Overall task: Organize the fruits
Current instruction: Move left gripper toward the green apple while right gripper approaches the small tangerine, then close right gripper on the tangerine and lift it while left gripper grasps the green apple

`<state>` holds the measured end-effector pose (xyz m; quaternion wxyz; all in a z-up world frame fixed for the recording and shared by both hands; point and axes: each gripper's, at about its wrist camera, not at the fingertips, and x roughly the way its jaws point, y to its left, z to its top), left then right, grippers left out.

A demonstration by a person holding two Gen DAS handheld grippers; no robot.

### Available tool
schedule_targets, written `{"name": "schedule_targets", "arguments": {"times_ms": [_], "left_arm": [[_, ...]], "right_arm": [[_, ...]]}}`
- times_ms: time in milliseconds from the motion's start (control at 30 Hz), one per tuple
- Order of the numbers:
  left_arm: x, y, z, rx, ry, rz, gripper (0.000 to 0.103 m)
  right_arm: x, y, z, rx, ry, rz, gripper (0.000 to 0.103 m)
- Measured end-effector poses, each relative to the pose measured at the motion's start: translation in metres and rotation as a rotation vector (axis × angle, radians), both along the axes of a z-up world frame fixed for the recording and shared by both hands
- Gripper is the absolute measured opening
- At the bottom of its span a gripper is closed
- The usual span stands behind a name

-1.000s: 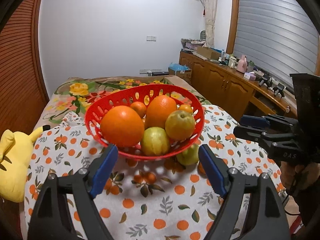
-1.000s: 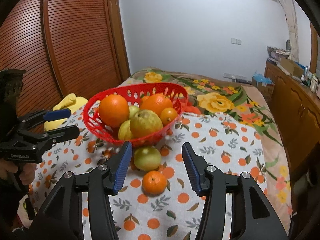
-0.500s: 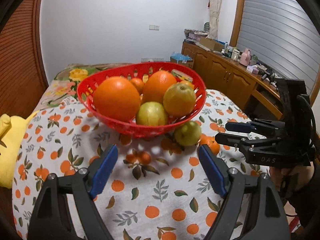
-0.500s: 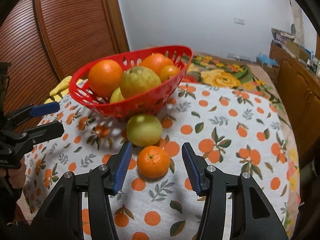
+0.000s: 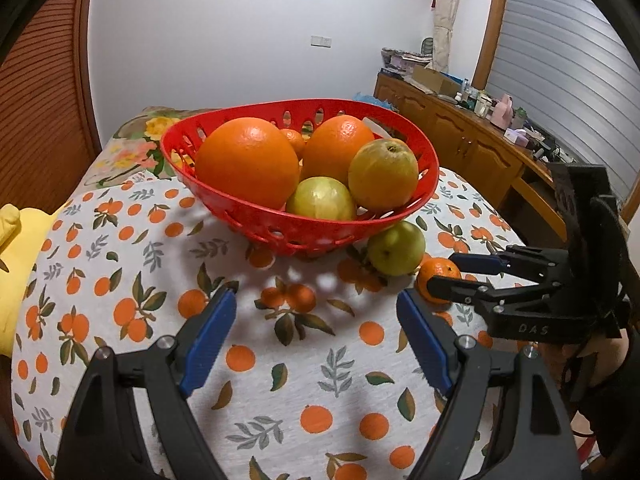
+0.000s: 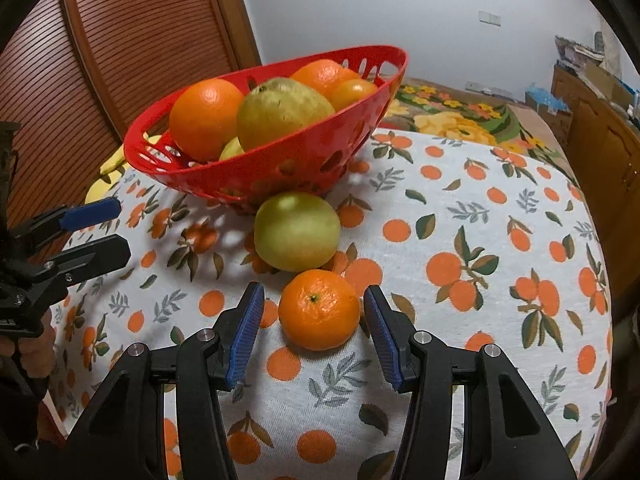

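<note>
A red basket [image 5: 224, 196] [image 6: 320, 128] holds several oranges and yellow-green fruits on an orange-print tablecloth. A green apple [image 6: 297, 231] [image 5: 396, 247] lies on the cloth just in front of the basket. A small mandarin [image 6: 318, 309] [image 5: 439, 273] lies beside it. My right gripper [image 6: 314, 320] is open, its blue pads on either side of the mandarin without touching it; it also shows in the left wrist view [image 5: 448, 270]. My left gripper [image 5: 316, 320] is open and empty above the cloth; it also shows in the right wrist view [image 6: 106, 228].
A yellow plush toy [image 5: 16, 248] lies at the table's left edge. A wooden slatted door [image 6: 132, 52] stands behind the basket. A wooden cabinet [image 5: 472, 148] with clutter on top runs along the right wall.
Both grippers have moved lower and closer to the table. My right gripper has advanced until its open pads flank the mandarin.
</note>
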<state>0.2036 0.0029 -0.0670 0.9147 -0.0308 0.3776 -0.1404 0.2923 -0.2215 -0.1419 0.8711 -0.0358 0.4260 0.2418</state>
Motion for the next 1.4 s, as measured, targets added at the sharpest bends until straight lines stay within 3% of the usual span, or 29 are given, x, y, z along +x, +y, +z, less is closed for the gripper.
{"name": "schedule_targets", "arguments": {"times_ms": [133, 167, 267, 633, 1400], "left_arm": [[0.003, 0.0, -0.003, -0.015, 0.01, 0.015, 0.083], [0.003, 0.0, -0.004, -0.017, 0.013, 0.021, 0.083], [0.005, -0.003, -0.006, -0.027, 0.019, 0.027, 0.083], [0.012, -0.044, -0.015, -0.02, 0.041, 0.004, 0.083], [0.059, -0.091, -0.035, -0.065, 0.107, 0.036, 0.08]], "right_arm": [[0.005, 0.0, -0.007, -0.001, 0.033, 0.005, 0.052], [0.005, 0.0, -0.009, 0.001, 0.039, 0.005, 0.046], [0.004, -0.004, -0.009, 0.015, 0.045, 0.02, 0.042], [-0.015, -0.046, 0.023, 0.012, -0.057, -0.032, 0.042], [-0.025, -0.077, 0.044, 0.034, -0.123, -0.057, 0.042]]}}
